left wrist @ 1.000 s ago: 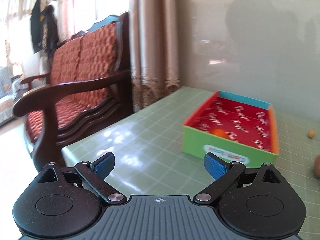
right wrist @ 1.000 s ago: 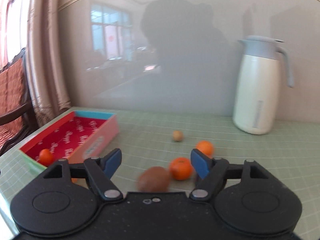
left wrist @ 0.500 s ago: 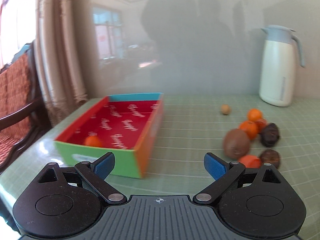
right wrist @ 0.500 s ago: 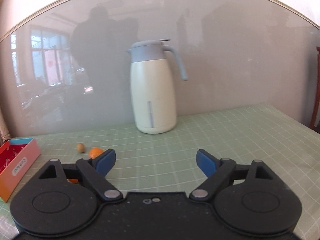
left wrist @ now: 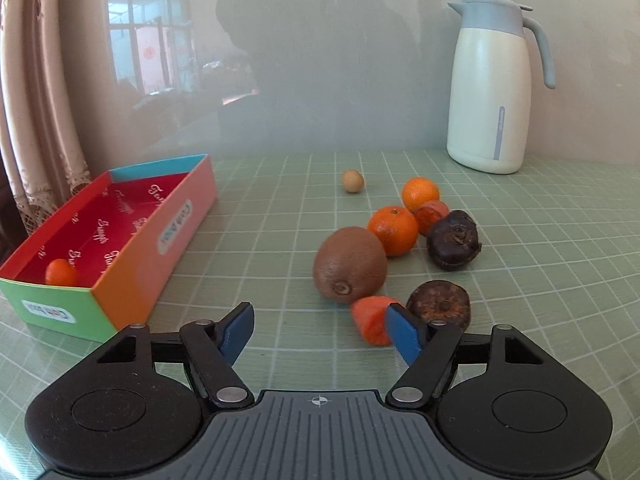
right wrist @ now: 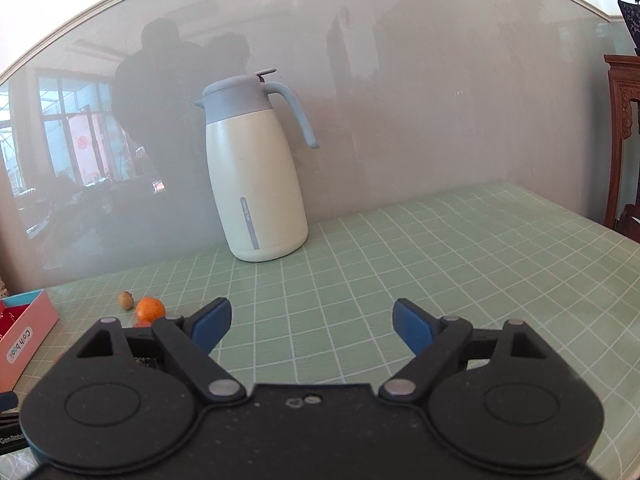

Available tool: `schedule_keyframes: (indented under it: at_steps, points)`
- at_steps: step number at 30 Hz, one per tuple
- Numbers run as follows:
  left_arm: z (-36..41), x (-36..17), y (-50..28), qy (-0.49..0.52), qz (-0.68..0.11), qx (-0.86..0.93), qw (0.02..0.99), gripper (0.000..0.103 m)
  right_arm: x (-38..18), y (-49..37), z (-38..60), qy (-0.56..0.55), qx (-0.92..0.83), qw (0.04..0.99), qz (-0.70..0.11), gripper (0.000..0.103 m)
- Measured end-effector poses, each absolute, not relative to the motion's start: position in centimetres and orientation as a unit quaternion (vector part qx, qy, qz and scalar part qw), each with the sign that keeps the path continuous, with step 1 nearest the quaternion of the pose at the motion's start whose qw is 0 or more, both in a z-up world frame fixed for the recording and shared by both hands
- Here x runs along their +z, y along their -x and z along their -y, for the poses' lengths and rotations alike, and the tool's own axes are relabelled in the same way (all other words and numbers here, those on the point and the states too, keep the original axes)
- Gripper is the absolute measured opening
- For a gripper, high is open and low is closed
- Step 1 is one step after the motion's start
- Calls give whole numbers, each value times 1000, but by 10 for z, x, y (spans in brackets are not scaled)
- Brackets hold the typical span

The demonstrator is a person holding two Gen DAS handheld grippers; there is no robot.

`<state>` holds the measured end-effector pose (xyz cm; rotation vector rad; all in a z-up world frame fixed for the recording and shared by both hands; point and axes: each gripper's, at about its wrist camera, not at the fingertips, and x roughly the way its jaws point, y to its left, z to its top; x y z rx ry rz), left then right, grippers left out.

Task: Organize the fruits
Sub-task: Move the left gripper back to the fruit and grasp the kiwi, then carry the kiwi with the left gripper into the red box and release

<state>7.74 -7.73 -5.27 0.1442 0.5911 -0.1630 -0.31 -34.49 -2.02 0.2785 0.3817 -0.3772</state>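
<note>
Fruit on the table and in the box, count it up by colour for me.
Orange: 5
Brown: 2
Dark purple: 1
Tan: 1
Total: 9

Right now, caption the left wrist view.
Open left claw nears loose fruit beside a box holding one orange.

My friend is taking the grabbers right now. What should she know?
Left gripper: open, holding nothing; its jaws have just been closing, with only table between them, near the fruit pile.
Right gripper: open, holding nothing, over bare tablecloth facing the jug.
Done: one small orange fruit lies in the box.
Left on the table: kiwi, two oranges, two dark fruits, two reddish-orange pieces, a small tan ball.
</note>
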Motion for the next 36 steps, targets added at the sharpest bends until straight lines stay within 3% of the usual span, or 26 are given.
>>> schedule_keyframes:
  at_steps: [18, 19, 21, 36]
  points:
    - [95, -56, -139, -45, -315, -93, 944, 72, -19, -3, 337, -124, -162, 960, -190, 88]
    - [96, -58, -141, -44, -317, -94, 943, 69, -19, -4, 336, -122, -162, 961, -190, 88]
    - [97, -63, -144, -41, -328, -105, 938, 53, -19, -5, 336, -119, -161, 961, -190, 88]
    - [85, -59, -138, -39, -309, -82, 947, 51, -18, -6, 330, -114, -155, 963, -189, 88]
